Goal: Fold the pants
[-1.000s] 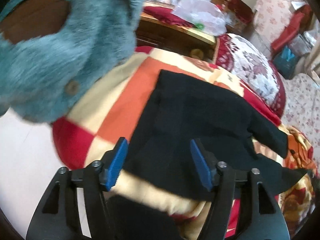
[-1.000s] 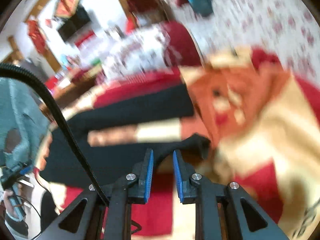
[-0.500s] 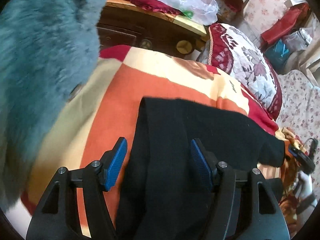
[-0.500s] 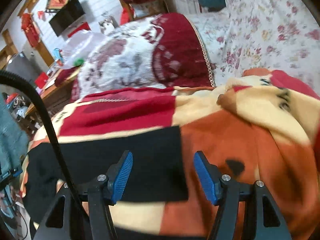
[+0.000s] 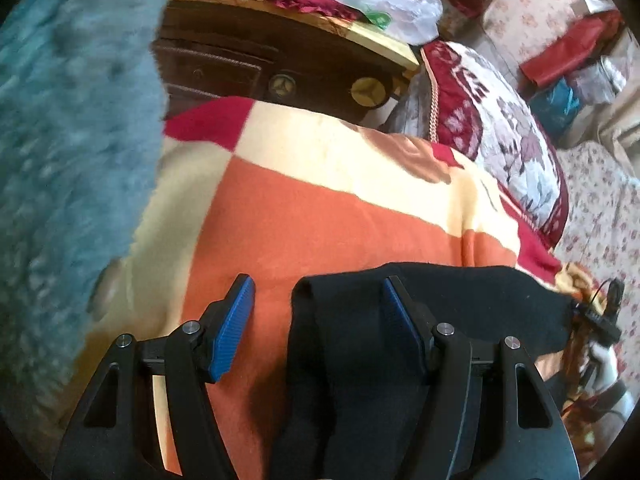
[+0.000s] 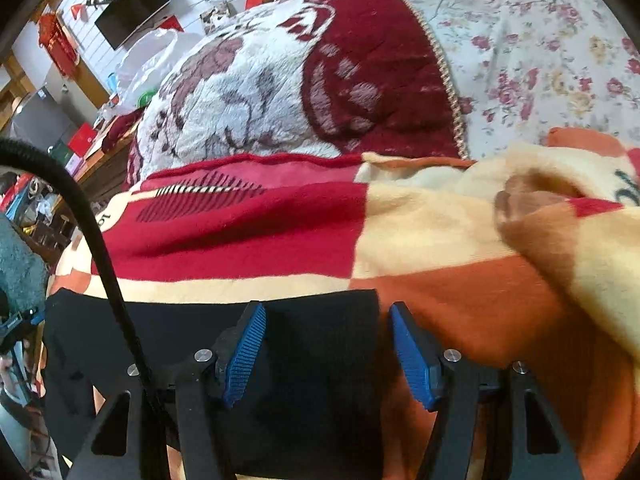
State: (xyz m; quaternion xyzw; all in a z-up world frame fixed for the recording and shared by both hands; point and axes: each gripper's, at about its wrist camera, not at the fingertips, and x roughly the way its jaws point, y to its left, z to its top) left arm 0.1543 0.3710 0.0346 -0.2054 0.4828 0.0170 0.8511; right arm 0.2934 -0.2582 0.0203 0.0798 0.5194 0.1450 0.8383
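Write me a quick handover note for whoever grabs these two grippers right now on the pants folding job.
Left gripper: open, over one end of the black pants, gripping nothing.
Right gripper: open, over the other end, where the fabric's edge sits between the blue fingers; nothing held.
Pants: lying as a long black strip on the checked blanket on the bed.
Done: pants seem laid flat and narrowed.
Left: probably grip both ends, fold the strip shorter, then smooth it.
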